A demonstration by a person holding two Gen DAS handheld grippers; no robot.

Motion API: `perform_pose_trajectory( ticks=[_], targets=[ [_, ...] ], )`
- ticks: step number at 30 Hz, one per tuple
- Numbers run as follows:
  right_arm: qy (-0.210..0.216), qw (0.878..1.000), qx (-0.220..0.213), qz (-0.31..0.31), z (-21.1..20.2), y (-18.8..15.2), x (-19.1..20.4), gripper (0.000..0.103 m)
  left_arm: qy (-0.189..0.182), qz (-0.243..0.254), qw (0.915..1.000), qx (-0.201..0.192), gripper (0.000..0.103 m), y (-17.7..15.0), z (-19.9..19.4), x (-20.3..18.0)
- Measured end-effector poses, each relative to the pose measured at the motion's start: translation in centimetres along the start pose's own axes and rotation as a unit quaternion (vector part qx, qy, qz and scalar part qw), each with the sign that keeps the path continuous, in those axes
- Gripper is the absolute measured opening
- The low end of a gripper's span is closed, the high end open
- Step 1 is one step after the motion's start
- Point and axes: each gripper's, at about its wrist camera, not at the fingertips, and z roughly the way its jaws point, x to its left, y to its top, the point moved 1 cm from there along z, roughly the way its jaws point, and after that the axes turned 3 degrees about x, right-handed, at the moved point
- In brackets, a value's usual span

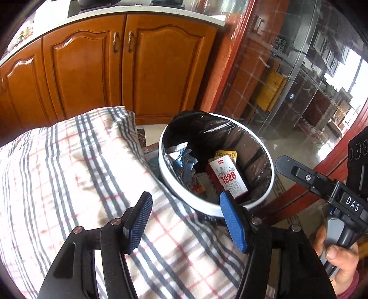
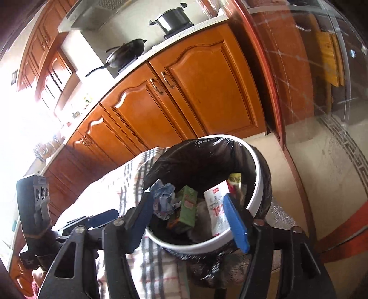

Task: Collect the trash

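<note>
The trash bin [image 1: 216, 161] stood on the floor just beside a surface draped in a checked cloth [image 1: 80, 174], close enough that rubbish could be dropped straight over its white rim. A black bag [image 2: 197, 156] lined it and folded over the rim, which would keep the bag from slipping down as things landed. Inside lay a white carton marked 1928 [image 1: 227, 178], a green carton [image 2: 187, 204], crumpled blue paper [image 2: 164, 199] and a yellow packet [image 1: 225, 154], all loose at the bottom.

The left hand-held gripper [image 1: 186, 223] hung over the cloth at the bin's near rim, its 2 jaws well apart with nothing between them. The right hand-held gripper [image 2: 192, 218] pointed down into the bin's mouth, jaws likewise spread and empty; judging from that, both had probably let go of something. Behind stood wooden cabinets [image 1: 119, 69] under a bench [image 2: 174, 43] carrying a pot [image 2: 172, 19] and a pan [image 2: 127, 54].
</note>
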Motion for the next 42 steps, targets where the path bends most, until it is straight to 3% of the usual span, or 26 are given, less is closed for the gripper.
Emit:
perform_pose_trajectory(
  ticks=[3,10,17,24,27,30,31,34,36,38,42],
  targets=[
    [-0.007,1.0,-0.013,-0.001,-0.6,-1.2,0.7,0.081,-0.005,-0.014,0.9998,-0.015,0.065,-1.4,-1.4,0.7],
    [-0.009,0.999,-0.033,-0.005,-2.0,-4.3,2.5,0.085,-0.027,-0.036,0.9977,-0.051,0.072,-5.8,-4.8,1.7],
    [-0.019,0.997,-0.078,-0.02,-4.1,-7.7,4.7,0.091,-0.016,-0.074,0.9924,-0.096,0.073,-10.6,-8.7,4.0],
    [-0.038,0.992,-0.107,-0.058,-4.9,-10.9,6.9,0.094,0.026,-0.086,0.9838,-0.155,0.077,-14.2,-12.8,5.1],
    [-0.045,0.989,-0.112,-0.082,-5.5,-11.4,8.2,0.095,0.055,-0.072,0.9755,-0.201,0.088,-15.9,-15.4,4.4],
    [-0.054,0.981,-0.145,-0.119,-7.1,-11.6,10.0,0.096,0.079,-0.074,0.9635,-0.245,0.102,-17.6,-18.0,4.1],
    [-0.058,0.975,-0.167,-0.132,-7.8,-11.9,10.6,0.102,0.089,-0.075,0.9584,-0.26,0.102,-18.2,-18.7,3.9],
    [-0.073,0.95,-0.249,-0.172,-9.8,-13.4,12.0,0.103,0.127,-0.075,0.9445,-0.294,0.102,-20.3,-20.2,3.3],
    [-0.077,0.941,-0.27,-0.187,-10.0,-14.1,12.3,0.103,0.157,-0.066,0.9381,-0.301,0.102,-21.7,-20.7,2.8],
    [-0.067,0.945,-0.262,-0.184,-9.6,-14.4,12.3,0.103,0.186,-0.057,0.9321,-0.305,0.102,-22.8,-21.1,2.4],
    [-0.038,0.956,-0.236,-0.171,-8.7,-15.1,12.0,0.103,0.208,-0.055,0.9294,-0.3,0.102,-24.4,-21.7,1.9]
  ],
)
